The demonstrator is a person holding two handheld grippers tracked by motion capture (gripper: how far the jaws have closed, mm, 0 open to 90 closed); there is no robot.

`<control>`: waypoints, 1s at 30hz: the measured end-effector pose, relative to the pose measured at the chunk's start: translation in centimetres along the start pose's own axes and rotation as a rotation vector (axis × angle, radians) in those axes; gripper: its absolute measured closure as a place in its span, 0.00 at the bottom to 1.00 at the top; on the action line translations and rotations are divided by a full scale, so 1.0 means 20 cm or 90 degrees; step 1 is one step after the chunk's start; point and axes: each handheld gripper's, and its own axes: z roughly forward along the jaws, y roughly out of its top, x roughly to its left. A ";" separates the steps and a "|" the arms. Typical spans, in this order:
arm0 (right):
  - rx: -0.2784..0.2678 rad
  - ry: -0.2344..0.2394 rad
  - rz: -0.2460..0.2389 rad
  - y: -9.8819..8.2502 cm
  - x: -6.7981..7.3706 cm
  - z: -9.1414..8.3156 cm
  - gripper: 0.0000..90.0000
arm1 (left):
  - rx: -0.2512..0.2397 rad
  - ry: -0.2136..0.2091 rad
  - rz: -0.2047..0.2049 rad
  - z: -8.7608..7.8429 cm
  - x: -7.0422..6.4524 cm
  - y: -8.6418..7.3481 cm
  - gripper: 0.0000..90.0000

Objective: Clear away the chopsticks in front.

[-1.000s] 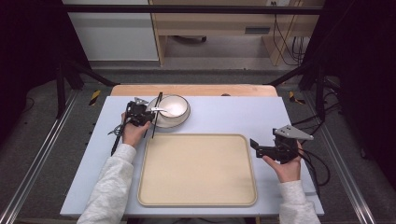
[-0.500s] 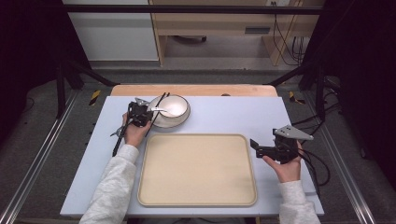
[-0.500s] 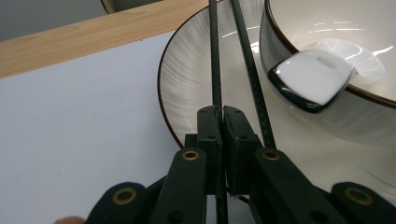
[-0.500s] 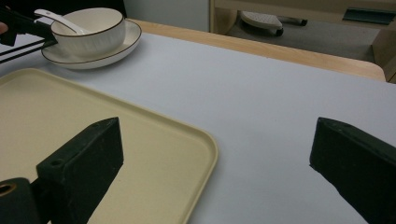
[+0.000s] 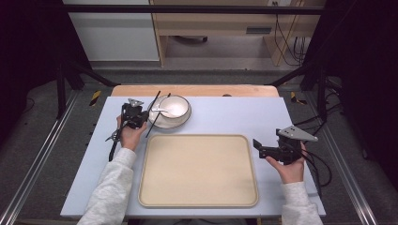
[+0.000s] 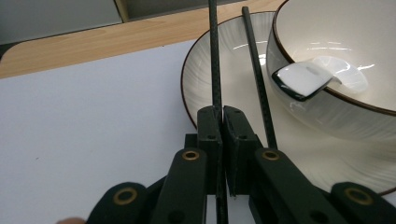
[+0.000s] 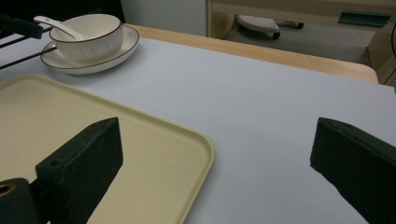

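My left gripper (image 5: 139,115) is beside the left rim of a white plate (image 5: 162,122) at the table's far left. It is shut on a thin black chopstick (image 6: 215,60) that points out over the plate (image 6: 205,88). A second black chopstick (image 6: 256,74) lies just to its right, across the plate against the bowl. A white bowl (image 5: 174,107) with a dark rim stands on the plate and holds a white spoon (image 6: 303,79). Open and holding nothing, my right gripper (image 5: 257,146) hovers at the right edge of the beige tray (image 5: 197,171). From there its jaws (image 7: 215,144) point towards the bowl (image 7: 88,35).
The tray (image 7: 70,121) lies bare in the middle of the pale blue table top (image 5: 234,117). A wooden strip (image 5: 197,90) runs along the far edge. A black cable (image 5: 112,147) trails from the left gripper along the table's left side.
The left gripper has shifted slightly by the plate, and its chopstick has swung from nearly upright to leaning right over the plate. The right gripper has stayed still.
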 end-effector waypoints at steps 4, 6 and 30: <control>-0.004 -0.004 0.005 0.00 -0.01 -0.01 0.03 | 0.000 0.011 -0.012 -0.06 0.01 -0.04 0.95; -0.004 -0.005 0.007 0.00 -0.01 -0.01 0.02 | 0.000 0.017 -0.017 -0.09 0.01 -0.06 0.95; -0.005 -0.017 0.022 -0.03 -0.03 -0.04 0.02 | -0.045 0.064 -0.062 -0.49 -0.04 -0.27 0.95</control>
